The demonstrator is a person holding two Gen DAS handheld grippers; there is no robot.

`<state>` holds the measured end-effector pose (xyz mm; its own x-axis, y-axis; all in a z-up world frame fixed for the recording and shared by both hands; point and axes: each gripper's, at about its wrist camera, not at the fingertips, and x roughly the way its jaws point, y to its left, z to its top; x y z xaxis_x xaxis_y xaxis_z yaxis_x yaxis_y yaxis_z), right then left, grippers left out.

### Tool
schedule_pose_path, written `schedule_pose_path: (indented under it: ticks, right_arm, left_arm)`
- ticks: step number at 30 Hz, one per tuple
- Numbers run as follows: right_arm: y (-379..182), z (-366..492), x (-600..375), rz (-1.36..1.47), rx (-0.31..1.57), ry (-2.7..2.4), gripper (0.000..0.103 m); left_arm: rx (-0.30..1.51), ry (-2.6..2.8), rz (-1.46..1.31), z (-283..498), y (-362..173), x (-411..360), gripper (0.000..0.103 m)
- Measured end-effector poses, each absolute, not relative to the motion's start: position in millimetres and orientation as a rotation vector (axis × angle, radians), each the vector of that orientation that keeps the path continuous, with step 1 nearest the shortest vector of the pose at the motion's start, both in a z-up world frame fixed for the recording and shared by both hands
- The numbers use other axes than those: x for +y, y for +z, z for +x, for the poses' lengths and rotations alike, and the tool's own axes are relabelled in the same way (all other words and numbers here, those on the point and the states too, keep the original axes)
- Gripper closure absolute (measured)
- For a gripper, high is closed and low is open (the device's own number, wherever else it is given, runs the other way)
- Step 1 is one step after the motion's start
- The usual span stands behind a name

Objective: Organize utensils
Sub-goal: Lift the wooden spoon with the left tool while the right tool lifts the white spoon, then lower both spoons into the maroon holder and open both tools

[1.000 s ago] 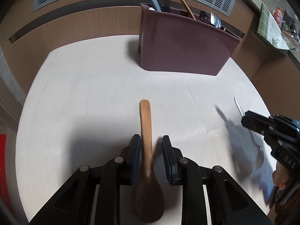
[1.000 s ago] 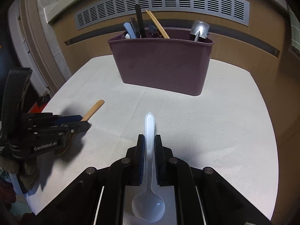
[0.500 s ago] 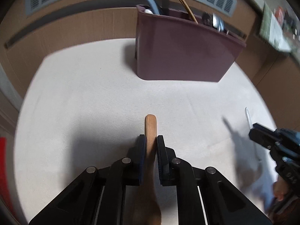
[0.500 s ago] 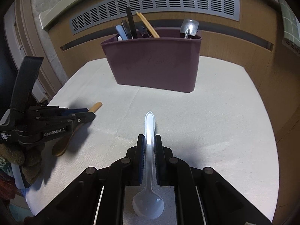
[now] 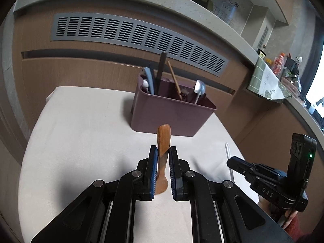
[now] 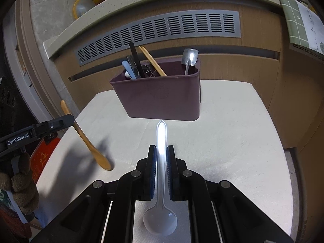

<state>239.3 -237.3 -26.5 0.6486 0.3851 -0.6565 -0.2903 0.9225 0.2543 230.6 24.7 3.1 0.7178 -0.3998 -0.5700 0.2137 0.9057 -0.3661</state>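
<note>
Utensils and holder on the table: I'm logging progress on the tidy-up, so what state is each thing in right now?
Wooden spoon: lifted off the table, clamped by its handle in the left tool.
Clear plastic spoon: clamped by its handle in the right tool, bowl toward the camera.
Maroon holder: upright on the table, already holding several utensils.
Metal spoon: standing in the holder.

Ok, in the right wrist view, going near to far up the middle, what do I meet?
White plastic spoon shut in the right claw → bare table cloth → maroon utensil holder → grey vent grille.

Wooden spoon (image 5: 163, 158) bowl perhaps tong-hidden
</note>
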Motion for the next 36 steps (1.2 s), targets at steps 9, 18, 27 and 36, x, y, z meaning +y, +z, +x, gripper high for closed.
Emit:
schedule_pose_path:
  ticks: [9,18,27,36]
  right_arm:
    - [-26,239,-236,0.095,0.762,0.349,0.094]
    - [46,251,-237,0.049,0.543,0.305,0.094]
    - [144,302,-227,0.068,0.231,0.275,0.094]
    - [93,364,-210,0.096,0.263,0.253,0.094]
  left_arm:
    - [0.666,-0.348,-0.292,222,11,26,0.092]
    - [0.482,-0.369,-0.244,241,90,21,0.092]
    - [0.277,-0.381,-0.206,289,155,16,0.092]
    - [0.428,-0.392,-0.278,360,96,26,0.092]
